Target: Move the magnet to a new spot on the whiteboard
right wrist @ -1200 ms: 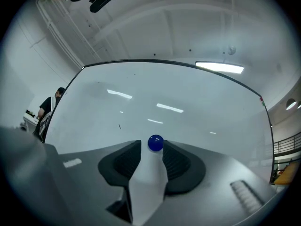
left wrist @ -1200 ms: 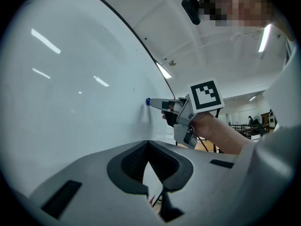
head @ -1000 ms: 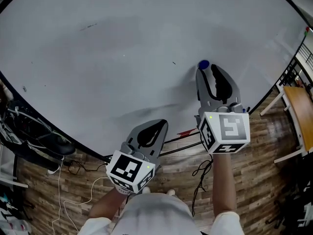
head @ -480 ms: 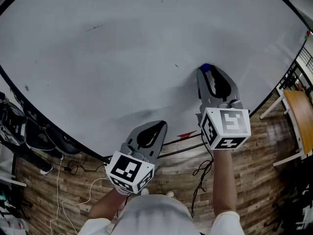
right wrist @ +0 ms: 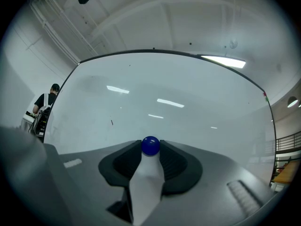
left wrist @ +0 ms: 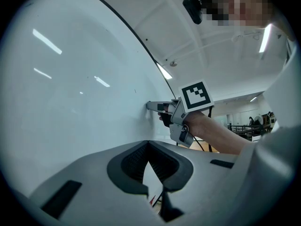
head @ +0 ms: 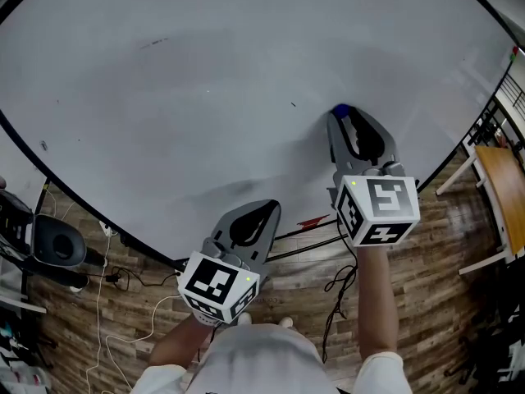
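Magnet [right wrist: 150, 146] sat on the whiteboard [head: 205, 97] between the right gripper's [head: 343, 116] fingers, which had just been closing and now pinched it, ready to lift. The left gripper [head: 273, 207] idled below, fingers clenched on nothing.

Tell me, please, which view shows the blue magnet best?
The right gripper view: the blue magnet sits centred and close against the whiteboard. The head view shows only a blue speck; the left gripper view, nothing.

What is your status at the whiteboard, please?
Left gripper shut, empty. Right gripper jaws just closing, tips touching the blue magnet on the whiteboard. Nothing in the way.
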`<state>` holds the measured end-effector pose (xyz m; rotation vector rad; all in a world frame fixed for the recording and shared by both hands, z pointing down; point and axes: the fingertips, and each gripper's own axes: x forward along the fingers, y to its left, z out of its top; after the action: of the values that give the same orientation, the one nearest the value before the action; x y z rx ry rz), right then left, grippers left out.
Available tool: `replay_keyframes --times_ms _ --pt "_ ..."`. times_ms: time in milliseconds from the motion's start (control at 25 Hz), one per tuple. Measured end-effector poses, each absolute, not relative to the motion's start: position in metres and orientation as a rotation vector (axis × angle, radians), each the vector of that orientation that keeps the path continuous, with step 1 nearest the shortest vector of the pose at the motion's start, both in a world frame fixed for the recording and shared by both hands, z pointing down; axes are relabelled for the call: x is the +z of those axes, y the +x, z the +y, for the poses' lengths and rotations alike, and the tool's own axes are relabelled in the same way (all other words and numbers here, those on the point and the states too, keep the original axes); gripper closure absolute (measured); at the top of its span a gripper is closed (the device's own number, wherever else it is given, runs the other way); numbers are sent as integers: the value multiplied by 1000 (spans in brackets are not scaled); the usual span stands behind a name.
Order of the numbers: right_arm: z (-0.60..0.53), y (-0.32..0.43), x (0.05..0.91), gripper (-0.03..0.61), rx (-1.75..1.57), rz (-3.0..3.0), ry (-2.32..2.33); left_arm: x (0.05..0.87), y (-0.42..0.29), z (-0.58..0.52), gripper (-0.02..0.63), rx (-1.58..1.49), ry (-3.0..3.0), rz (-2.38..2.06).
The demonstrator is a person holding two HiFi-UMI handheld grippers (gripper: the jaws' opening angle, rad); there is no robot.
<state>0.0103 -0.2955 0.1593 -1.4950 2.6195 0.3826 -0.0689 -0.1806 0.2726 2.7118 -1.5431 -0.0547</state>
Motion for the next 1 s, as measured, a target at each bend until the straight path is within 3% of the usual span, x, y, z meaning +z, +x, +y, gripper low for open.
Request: replay_keyframes --times_ms 1000 --pt "-238 47 204 448 364 2585 -1540 289 -78 -173 607 -61 2684 -1555"
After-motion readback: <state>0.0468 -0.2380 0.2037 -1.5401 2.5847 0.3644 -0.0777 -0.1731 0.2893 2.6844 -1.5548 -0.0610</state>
